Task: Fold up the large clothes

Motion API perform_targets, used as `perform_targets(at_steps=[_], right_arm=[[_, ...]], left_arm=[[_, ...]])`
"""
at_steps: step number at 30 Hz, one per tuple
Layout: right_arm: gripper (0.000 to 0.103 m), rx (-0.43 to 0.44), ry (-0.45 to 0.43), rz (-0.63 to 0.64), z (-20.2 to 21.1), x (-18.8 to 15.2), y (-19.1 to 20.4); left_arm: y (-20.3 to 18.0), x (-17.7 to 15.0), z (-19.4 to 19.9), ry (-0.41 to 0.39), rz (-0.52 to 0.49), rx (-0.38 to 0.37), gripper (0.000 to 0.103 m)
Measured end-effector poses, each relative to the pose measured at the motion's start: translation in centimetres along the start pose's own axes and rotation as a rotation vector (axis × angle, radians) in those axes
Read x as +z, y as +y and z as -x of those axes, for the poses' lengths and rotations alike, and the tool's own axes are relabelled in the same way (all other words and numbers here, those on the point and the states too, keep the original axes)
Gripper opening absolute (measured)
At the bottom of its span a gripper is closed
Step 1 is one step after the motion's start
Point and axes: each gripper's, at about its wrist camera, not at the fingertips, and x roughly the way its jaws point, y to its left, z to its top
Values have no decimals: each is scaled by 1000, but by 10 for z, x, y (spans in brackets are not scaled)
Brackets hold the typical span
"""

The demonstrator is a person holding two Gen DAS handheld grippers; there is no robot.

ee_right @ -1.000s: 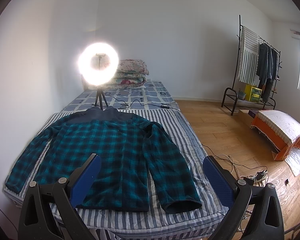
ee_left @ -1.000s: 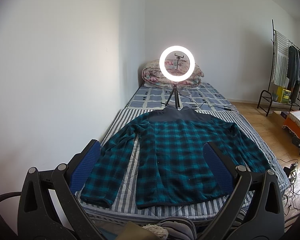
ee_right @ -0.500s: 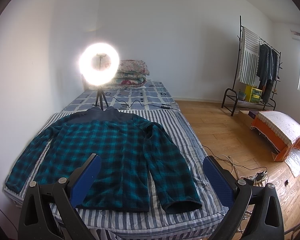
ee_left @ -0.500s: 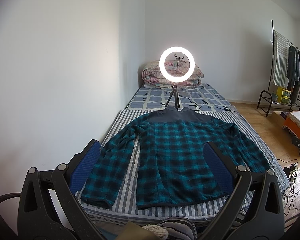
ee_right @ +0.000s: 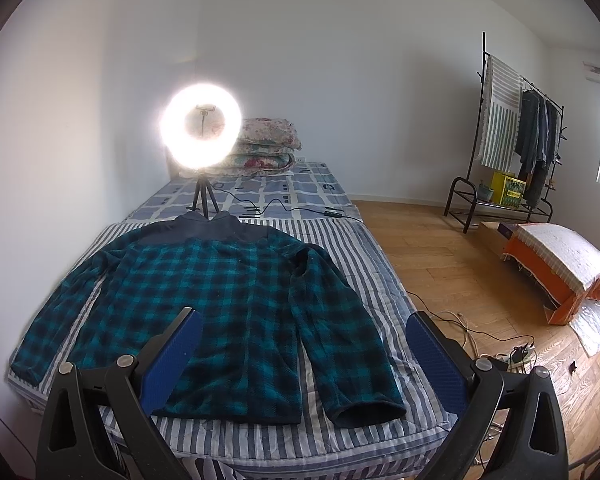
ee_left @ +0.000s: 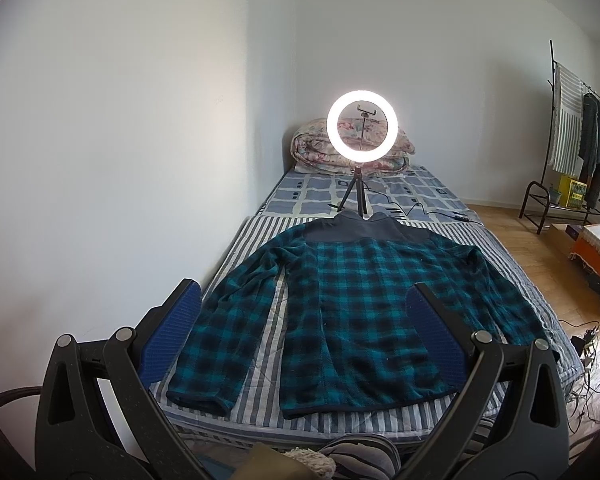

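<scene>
The jacket (ee_left: 364,304) lies flat on the bed (ee_left: 260,344), ahead of and below both hand-held grippers, its long axis running away from them, hem nearest and collar far. The left hand-held gripper (ee_left: 300,312) faces the left sleeve and body, the right hand-held gripper (ee_right: 300,344) the right sleeve. Both hover level near the foot, jaws spread wide, grasping nothing.

a home bedroom: bed (ee_right: 340,240), folded quilts (ee_right: 268,148), clothes rack (ee_right: 516,140)
</scene>
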Motion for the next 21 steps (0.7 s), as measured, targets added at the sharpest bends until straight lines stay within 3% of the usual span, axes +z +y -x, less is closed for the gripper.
perform_targets(at_steps=[21], right_arm=[[103,27,-12,34,-19,6,29]], left_arm=[[52,-38,-27,48,10,159,103]])
